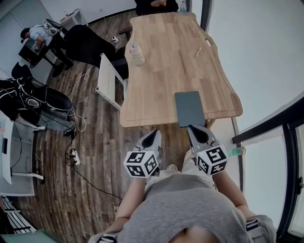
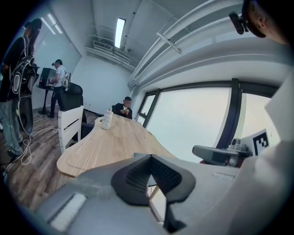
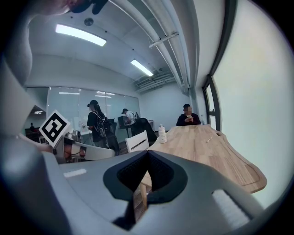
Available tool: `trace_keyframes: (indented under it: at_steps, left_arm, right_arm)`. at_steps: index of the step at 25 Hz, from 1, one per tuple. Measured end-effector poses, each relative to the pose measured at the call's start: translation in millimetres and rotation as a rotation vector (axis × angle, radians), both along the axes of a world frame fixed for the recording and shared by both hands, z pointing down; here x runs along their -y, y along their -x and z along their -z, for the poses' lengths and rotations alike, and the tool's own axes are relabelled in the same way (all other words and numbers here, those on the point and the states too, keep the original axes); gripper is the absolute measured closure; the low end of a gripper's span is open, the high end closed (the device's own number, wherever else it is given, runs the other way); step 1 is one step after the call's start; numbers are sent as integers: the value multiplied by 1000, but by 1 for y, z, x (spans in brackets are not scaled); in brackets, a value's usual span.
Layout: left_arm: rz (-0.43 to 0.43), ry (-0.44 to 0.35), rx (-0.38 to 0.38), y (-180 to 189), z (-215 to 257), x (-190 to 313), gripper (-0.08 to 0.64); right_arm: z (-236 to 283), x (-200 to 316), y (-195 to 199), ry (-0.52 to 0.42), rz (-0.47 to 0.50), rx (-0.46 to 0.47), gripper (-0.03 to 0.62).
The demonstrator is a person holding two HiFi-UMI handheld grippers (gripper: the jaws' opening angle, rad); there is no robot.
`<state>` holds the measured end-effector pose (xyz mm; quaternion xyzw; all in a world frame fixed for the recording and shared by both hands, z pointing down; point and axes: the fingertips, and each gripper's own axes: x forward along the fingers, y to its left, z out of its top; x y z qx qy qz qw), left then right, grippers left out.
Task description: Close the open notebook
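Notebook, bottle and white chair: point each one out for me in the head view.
Notebook (image 1: 189, 108), head view, middle of its dark cover.
Bottle (image 1: 137, 54), head view, middle of its pale body.
White chair (image 1: 108, 81), head view, on its white frame beside the table.

We saw a long wooden table (image 1: 166, 61), with a pale bottle (image 1: 137, 54) standing near its left edge and a small pen-like stick (image 1: 198, 52) lying well apart, toward the right. A white chair (image 1: 107, 80) stood just beside the table's left side. Cables (image 1: 76, 118) trailed over the dark plank floor (image 1: 95, 161), and a person (image 1: 156, 4) sat at the far end.
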<state>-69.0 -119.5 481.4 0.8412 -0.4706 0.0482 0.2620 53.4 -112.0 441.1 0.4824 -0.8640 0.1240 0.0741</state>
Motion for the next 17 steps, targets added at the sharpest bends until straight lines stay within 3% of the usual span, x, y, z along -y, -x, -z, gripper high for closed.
trace_keyframes:
  at_steps: [17]
  left_arm:
    - [-19,6,-8,-5,2,-1,557]
  right_arm:
    - [2,2,3,1,3,7,594]
